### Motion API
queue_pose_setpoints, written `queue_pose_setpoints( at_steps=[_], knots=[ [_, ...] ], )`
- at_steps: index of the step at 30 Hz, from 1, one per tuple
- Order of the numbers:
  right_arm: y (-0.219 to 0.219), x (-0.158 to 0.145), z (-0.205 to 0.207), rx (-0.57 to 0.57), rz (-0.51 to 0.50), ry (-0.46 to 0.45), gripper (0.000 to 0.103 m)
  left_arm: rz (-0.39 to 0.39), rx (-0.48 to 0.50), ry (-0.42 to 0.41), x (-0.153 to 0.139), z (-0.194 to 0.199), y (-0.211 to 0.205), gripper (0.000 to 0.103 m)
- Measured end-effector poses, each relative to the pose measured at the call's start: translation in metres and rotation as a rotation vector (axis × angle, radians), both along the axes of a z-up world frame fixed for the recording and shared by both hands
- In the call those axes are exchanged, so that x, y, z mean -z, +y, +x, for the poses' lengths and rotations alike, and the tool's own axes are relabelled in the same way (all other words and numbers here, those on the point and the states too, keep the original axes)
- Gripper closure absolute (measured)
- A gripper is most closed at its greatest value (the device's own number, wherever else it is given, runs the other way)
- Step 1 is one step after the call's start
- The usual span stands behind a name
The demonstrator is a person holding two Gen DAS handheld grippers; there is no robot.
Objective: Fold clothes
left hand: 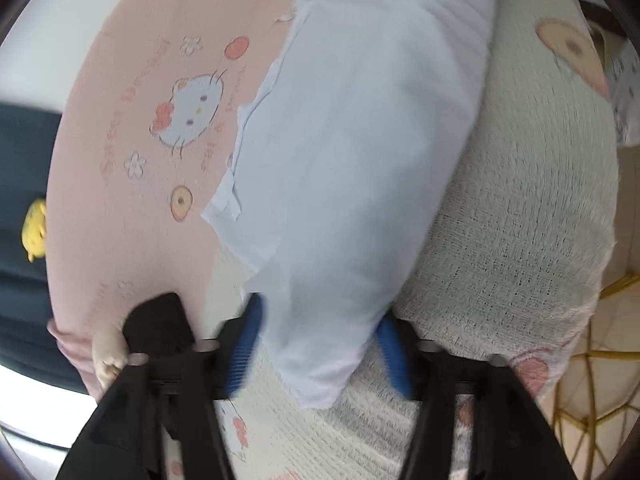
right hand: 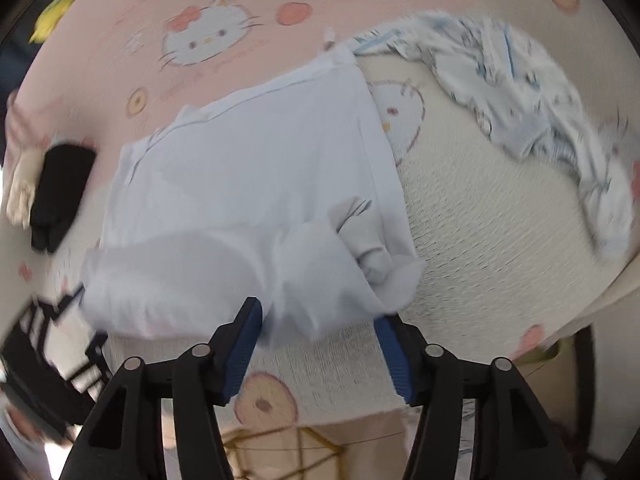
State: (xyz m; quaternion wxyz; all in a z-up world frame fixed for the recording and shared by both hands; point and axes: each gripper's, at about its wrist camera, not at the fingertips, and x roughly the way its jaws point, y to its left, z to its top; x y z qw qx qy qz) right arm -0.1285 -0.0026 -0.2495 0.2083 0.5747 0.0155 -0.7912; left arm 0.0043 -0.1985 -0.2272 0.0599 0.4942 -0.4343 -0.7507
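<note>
Left wrist view: the pale blue garment (left hand: 360, 140) lies on the bed cover (left hand: 520, 220), long axis running straight away from the left gripper (left hand: 316, 344); its near end sits between the blue pads (left hand: 244, 344), jaws wide, though whether they pinch cloth cannot be told. Right wrist view: the garment's near hem is bunched and raised just ahead of the right gripper (right hand: 320, 344), jaws likewise wide, grip unclear; a printed garment (right hand: 520, 100) lies well apart, far right.
</note>
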Motion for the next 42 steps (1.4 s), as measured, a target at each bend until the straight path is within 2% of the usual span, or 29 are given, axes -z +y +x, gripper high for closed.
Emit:
queue_pose_setpoints(
  at_steps=[5,11,18,22,25,27,30,32,34,36,39,42],
  knots=[
    [-0.011,-0.014,0.012,-0.109,0.055,0.04,0.039,0.049,-0.02,-0.005,-0.015,0.0,-0.003,0.039],
    [-0.025,-0.028,0.033,-0.241,0.163,0.183,0.039,0.026,0.006,-0.007,-0.01,0.001,0.003,0.039],
    [-0.034,-0.017,0.057,-0.409,0.454,0.384,0.039,-0.03,0.079,0.047,0.005,0.005,0.004,0.039],
    [-0.047,0.001,0.08,-0.585,0.63,0.516,0.039,-0.106,0.15,0.075,0.015,0.012,0.01,0.039],
    [-0.054,0.023,0.097,-0.721,0.764,0.569,0.039,-0.157,0.208,0.092,0.019,0.02,0.016,0.039],
    [-0.061,0.041,0.103,-0.792,0.858,0.626,0.039,-0.121,0.216,0.097,0.015,0.026,0.02,0.039],
    [-0.074,0.065,0.109,-0.893,0.977,0.708,0.039,-0.119,0.237,0.106,0.016,0.023,0.024,0.039],
    [-0.081,0.073,0.111,-0.955,1.001,0.742,0.036,-0.117,0.252,0.112,0.017,0.022,0.027,0.038],
    [-0.089,0.077,0.115,-1.002,1.012,0.782,0.033,-0.116,0.266,0.118,0.018,0.02,0.03,0.03],
    [-0.097,0.078,0.117,-1.034,1.009,0.818,0.031,-0.116,0.267,0.123,0.02,0.015,0.032,0.029],
    [-0.111,0.082,0.116,-1.072,1.009,0.878,0.026,-0.118,0.248,0.127,0.025,0.001,0.035,0.029],
    [-0.121,0.086,0.108,-1.07,1.031,0.941,0.02,-0.121,0.238,0.133,0.028,-0.009,0.037,0.024]
  ],
)
